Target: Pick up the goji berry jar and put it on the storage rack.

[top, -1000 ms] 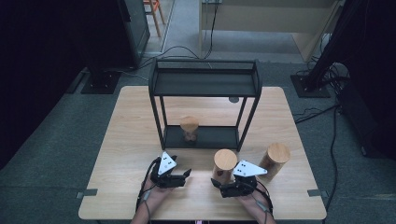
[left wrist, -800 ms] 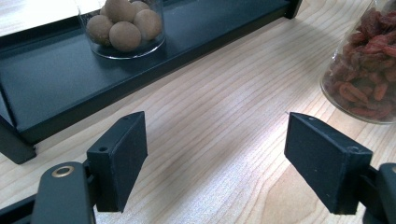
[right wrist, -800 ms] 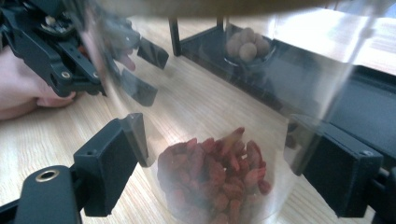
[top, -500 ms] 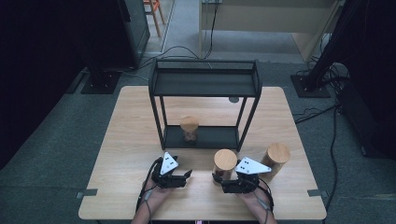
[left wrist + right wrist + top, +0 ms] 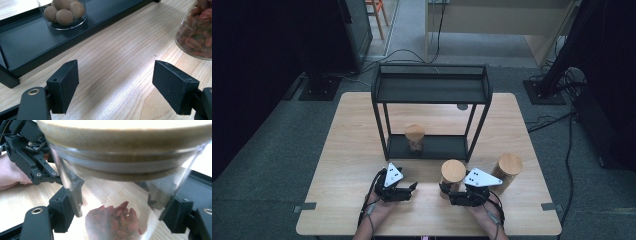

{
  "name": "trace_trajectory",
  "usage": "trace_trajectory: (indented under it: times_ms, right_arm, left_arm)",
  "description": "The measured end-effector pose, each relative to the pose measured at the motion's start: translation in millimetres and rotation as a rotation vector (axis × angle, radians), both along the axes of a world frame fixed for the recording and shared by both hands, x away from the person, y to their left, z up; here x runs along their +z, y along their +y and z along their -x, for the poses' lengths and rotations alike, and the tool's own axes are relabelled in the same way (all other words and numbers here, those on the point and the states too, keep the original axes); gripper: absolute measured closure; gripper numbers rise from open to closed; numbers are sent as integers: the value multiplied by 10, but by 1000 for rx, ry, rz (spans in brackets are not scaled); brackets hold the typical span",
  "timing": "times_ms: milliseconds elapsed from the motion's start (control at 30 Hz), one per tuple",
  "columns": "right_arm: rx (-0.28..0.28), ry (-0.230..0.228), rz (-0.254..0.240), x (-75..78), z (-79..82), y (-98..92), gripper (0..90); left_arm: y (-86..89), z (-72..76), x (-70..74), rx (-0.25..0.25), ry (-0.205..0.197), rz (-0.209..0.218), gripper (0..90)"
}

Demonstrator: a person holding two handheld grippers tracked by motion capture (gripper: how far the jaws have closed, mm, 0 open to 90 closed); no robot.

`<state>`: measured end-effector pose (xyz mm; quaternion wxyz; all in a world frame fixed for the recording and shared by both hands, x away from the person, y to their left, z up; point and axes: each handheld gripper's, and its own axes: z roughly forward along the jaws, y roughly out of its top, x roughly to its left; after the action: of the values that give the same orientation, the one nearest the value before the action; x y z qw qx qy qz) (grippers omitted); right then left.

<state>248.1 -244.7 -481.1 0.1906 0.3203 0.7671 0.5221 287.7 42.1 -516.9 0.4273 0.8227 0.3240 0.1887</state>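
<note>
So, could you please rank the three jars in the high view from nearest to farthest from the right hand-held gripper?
1. Middle jar: between the right hand-held gripper's jaws, which have just been closing on it.
2. Right jar: just right of it, on the table.
3. Shelf jar: farther back, on the rack's lower shelf.

Glass jar (image 5: 120, 195) filled most of frame, wide wooden lid (image 5: 125, 135) across top, pale seal ring beneath it. Red dried berries (image 5: 112, 222) lay at jar bottom, lower centre. Right gripper (image 5: 117, 207) had just been closing; black jaws pressed against jar wall at lower left and lower right, jar between them. Left gripper (image 5: 32, 157) sat at upper left, hand (image 5: 10, 175) behind it at left edge. Wooden table (image 5: 22, 202) below. Dark shelf (image 5: 200, 182) at right edge.
</note>
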Motion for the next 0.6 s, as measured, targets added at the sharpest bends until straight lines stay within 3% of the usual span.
trace_trajectory:
  times_ms: [233,600]
  right_arm:
    - [-3,-5,5,7,8,21,252]
    - [-16,5,3,37,2,19,253]
  left_arm:
    - [13,-5,0,13,9,12,215]
    - [-18,18,-2,15,-15,-21,216]
